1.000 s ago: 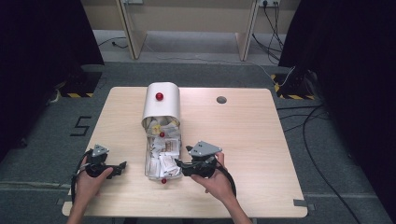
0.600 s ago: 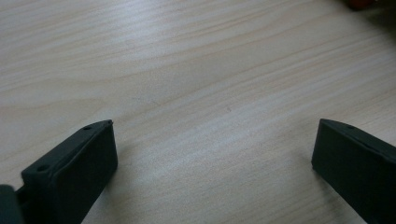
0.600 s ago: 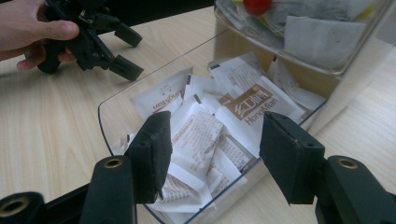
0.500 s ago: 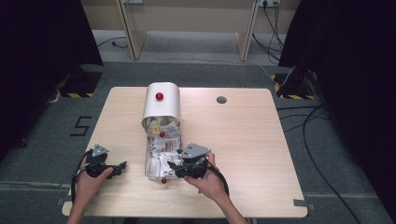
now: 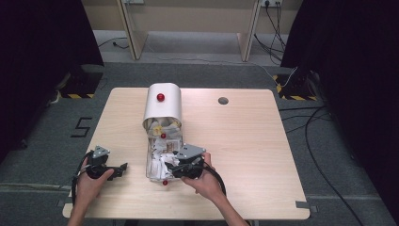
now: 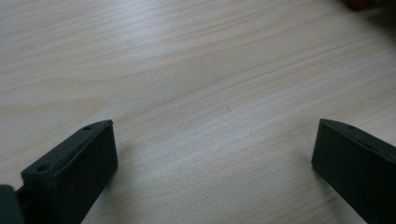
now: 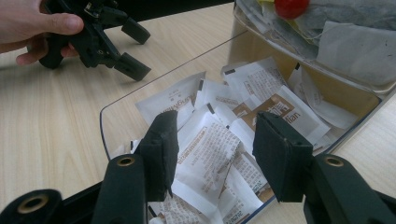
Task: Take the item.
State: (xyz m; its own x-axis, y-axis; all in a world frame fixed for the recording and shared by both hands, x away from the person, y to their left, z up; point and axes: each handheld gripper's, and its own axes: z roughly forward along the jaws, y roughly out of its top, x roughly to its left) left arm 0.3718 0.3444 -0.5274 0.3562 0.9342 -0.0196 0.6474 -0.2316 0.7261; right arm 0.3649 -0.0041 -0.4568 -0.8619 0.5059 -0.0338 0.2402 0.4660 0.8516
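While our left gripper [image 5: 123, 166] waited on the bare table [image 5: 263, 141] with its jaws wide apart around nothing, we kept it clear of the work. Our right gripper [image 7: 215, 140] reached into the clear tray [image 7: 106, 122], its jaws closing around a white sachet [image 7: 210, 144] without yet pinching it.

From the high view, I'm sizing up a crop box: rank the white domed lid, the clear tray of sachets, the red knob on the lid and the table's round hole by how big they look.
1. white domed lid
2. clear tray of sachets, close to the lid, partly covered by the right gripper
3. table's round hole
4. red knob, only slightly smaller than the hole
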